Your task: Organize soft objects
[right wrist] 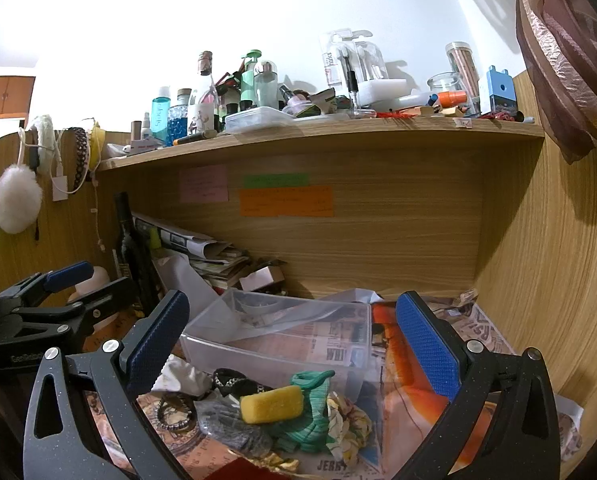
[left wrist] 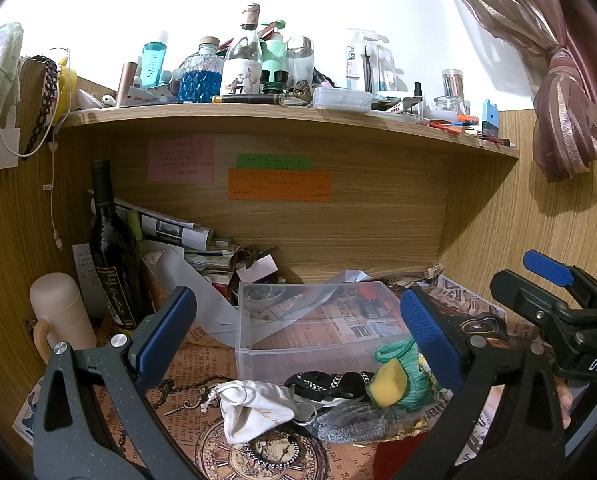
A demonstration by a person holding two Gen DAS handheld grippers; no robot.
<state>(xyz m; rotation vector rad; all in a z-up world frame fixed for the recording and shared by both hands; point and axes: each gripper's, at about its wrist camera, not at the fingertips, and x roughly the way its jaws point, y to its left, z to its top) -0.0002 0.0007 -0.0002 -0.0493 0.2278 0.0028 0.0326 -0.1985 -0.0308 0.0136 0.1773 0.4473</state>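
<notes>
A pile of soft things lies on the paper-covered desk in front of a clear plastic bin (left wrist: 314, 332) (right wrist: 282, 336): a yellow sponge (left wrist: 386, 388) (right wrist: 272, 404), a green knitted cloth (left wrist: 408, 364) (right wrist: 312, 412), a white drawstring pouch (left wrist: 254, 408) (right wrist: 180, 376), a black braided band (left wrist: 326, 382) (right wrist: 234, 380), a grey mesh pouch (left wrist: 354, 420) (right wrist: 230, 424) and a floral cloth (right wrist: 348, 426). My left gripper (left wrist: 298, 336) is open and empty above the pile. My right gripper (right wrist: 294, 344) is open and empty above the pile; it also shows in the left wrist view (left wrist: 554, 300).
A dark wine bottle (left wrist: 112, 256), a beige mug (left wrist: 60, 312) and stacked papers (left wrist: 186, 236) stand at the back left. A crowded shelf (left wrist: 282, 118) runs overhead. Wooden walls close the desk at the back and right. A pink curtain (left wrist: 566, 92) hangs at the right.
</notes>
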